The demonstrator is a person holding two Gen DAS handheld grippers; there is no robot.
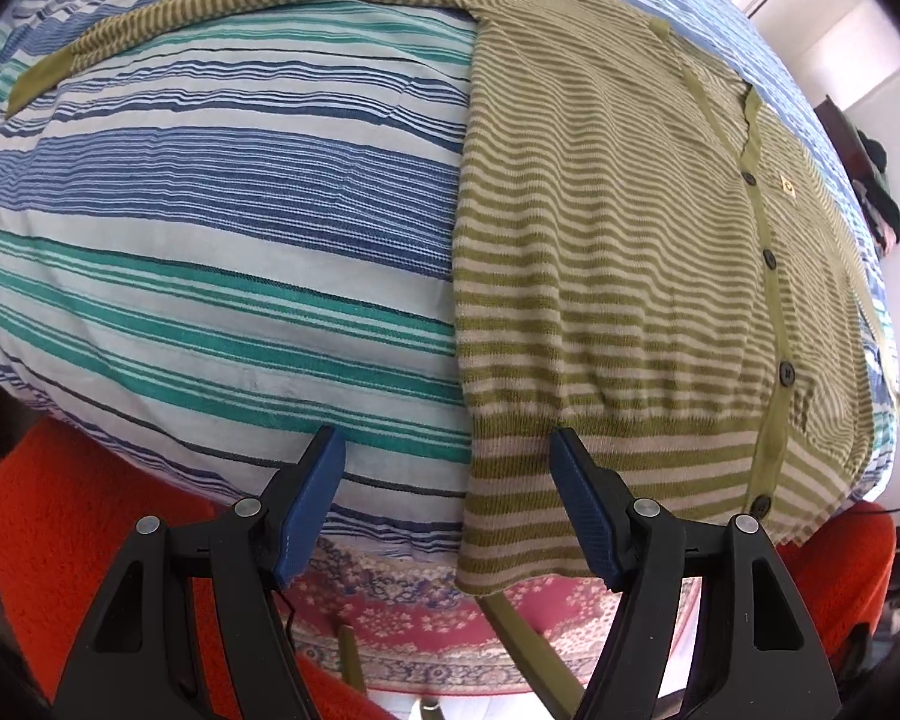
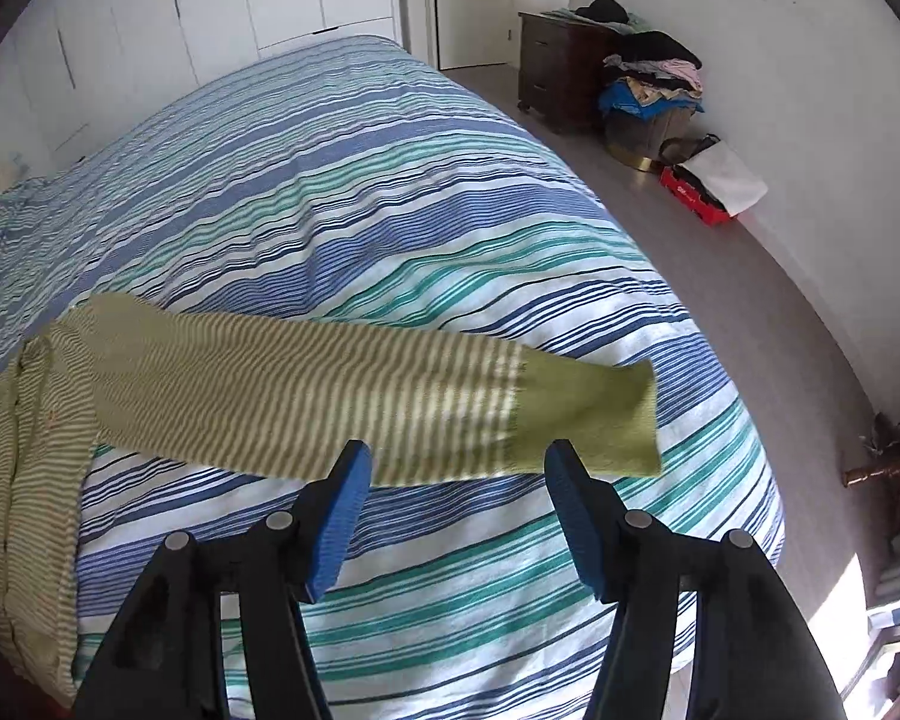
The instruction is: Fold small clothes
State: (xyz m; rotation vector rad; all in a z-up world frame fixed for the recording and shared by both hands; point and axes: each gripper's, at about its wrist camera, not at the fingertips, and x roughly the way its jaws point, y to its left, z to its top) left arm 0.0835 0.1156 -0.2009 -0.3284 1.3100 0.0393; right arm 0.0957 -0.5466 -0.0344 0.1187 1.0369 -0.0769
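Observation:
A small green-and-beige striped cardigan [image 1: 618, 228] with dark buttons lies flat on the striped bed cover [image 1: 222, 204]. Its hem hangs over the bed's near edge. One sleeve [image 1: 222, 0] stretches out to the left. My left gripper [image 1: 447, 450] is open just in front of the hem's left corner, holding nothing. In the right wrist view the other sleeve [image 2: 306, 396] lies straight across the bed cover [image 2: 390, 192], its plain green cuff [image 2: 594, 414] at the right. My right gripper [image 2: 456, 468] is open just in front of this sleeve near the cuff, empty.
A red fluffy seat [image 1: 60, 516] and a patterned rug [image 1: 426, 618] are below the bed edge. A dark dresser [image 2: 558, 78], a pile of clothes [image 2: 654, 78] and a red box [image 2: 696, 198] stand by the far wall. White wardrobe doors [image 2: 210, 6] are behind the bed.

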